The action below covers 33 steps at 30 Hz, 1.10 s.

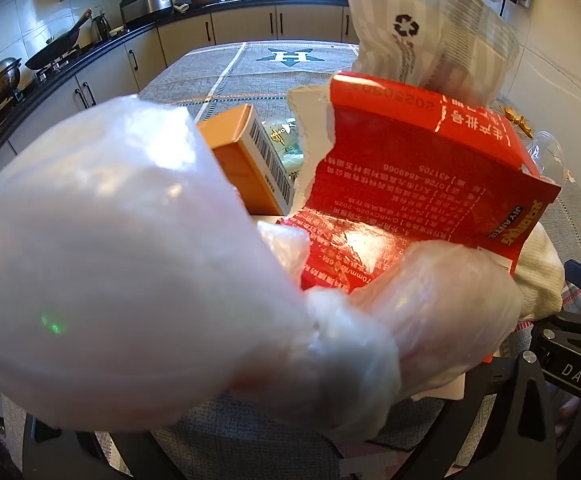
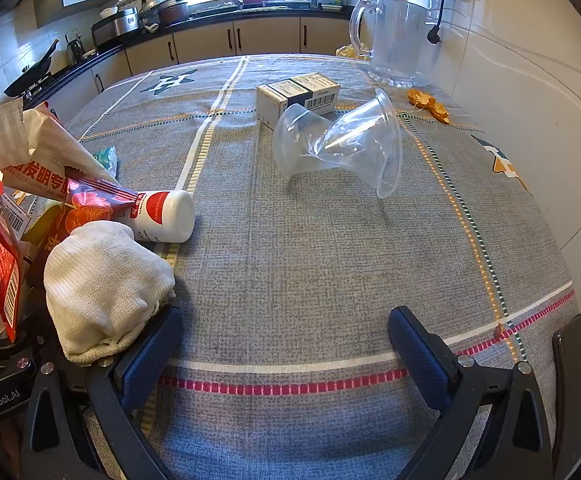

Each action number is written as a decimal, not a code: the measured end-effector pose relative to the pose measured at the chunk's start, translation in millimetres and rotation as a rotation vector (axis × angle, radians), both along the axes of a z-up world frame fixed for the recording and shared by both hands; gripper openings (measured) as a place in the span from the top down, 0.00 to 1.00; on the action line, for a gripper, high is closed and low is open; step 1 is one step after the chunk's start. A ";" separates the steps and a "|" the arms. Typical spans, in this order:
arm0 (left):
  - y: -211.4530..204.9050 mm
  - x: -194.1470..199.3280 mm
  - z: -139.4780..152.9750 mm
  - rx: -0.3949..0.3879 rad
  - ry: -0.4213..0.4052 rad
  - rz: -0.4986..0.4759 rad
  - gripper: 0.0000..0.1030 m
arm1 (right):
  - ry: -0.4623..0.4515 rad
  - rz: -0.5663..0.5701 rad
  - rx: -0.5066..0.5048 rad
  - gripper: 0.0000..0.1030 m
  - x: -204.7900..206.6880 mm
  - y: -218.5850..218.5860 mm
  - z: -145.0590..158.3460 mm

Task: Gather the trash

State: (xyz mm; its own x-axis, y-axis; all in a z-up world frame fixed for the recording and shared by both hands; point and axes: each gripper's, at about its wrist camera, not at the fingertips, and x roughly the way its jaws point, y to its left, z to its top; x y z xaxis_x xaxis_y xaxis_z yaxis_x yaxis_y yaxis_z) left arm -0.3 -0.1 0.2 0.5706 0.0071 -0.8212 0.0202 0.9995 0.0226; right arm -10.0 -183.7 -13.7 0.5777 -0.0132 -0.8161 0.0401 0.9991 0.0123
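Note:
My left gripper (image 1: pixel 278 276) stands wide open with a translucent white plastic bag (image 1: pixel 102 248) draped over both fingers, which hides them. Between them a torn red carton (image 1: pixel 406 188) sticks up. Behind it are an orange box with a barcode (image 1: pixel 250 160) and a white wrapper with a recycling mark (image 1: pixel 410 36). My right gripper (image 2: pixel 286 344) is open and empty, low over the tablecloth. Ahead of it lie a crushed clear plastic cup (image 2: pixel 338 144), a small cardboard box (image 2: pixel 298 96) and a white bottle with a red label (image 2: pixel 162 216).
A white knitted cloth (image 2: pixel 102 284) rests by my right gripper's left finger, beside a heap of red and pink wrappers (image 2: pixel 86 200). A glass pitcher (image 2: pixel 394 40) and orange peels (image 2: pixel 430 104) sit at the far right by the tiled wall. Kitchen counters run behind the table.

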 end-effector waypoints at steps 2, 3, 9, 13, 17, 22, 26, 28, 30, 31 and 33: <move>0.0 -0.4 0.0 0.003 0.002 0.001 0.00 | -0.001 0.000 0.012 0.00 -0.2 -0.4 0.0; 0.0 -1.0 0.0 0.003 0.002 0.003 0.00 | -0.001 0.000 0.011 0.00 -0.4 -0.5 0.0; 3.1 -18.8 10.3 0.027 -0.033 0.013 0.00 | 0.019 0.022 0.003 0.00 -2.3 0.4 1.7; 7.1 -43.2 17.9 0.014 -0.069 0.000 0.00 | 0.003 0.029 0.018 0.00 -23.4 -5.8 10.2; 17.4 -76.1 27.6 0.005 -0.124 -0.005 0.00 | -0.061 0.036 0.023 0.00 -56.4 -14.6 30.3; 20.0 -112.1 40.9 0.008 -0.189 -0.026 0.00 | -0.142 0.073 0.025 0.00 -93.4 -9.2 51.6; 21.8 -137.5 48.5 0.025 -0.247 -0.012 0.00 | -0.200 0.097 0.045 0.00 -119.7 0.9 63.4; 25.4 -145.3 49.6 0.034 -0.266 0.003 0.00 | -0.228 0.112 0.054 0.00 -133.7 5.4 66.7; 31.2 -155.4 50.8 0.040 -0.291 0.031 0.00 | -0.249 0.120 0.061 0.00 -145.4 9.8 68.1; 31.9 -158.7 50.7 0.043 -0.296 0.041 0.00 | -0.255 0.127 0.065 0.00 -151.1 12.5 67.7; 36.7 -166.9 48.8 0.040 -0.303 0.059 0.00 | -0.266 0.121 0.069 0.00 -160.9 16.4 65.9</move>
State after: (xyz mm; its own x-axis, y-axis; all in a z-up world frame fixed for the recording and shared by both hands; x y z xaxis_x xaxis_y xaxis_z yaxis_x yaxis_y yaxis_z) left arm -167.2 36.6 49.0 0.7868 0.0768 -0.6124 -0.0519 0.9969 0.0583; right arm -170.9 -167.3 52.2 0.7654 0.1185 -0.6325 -0.0925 0.9930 0.0740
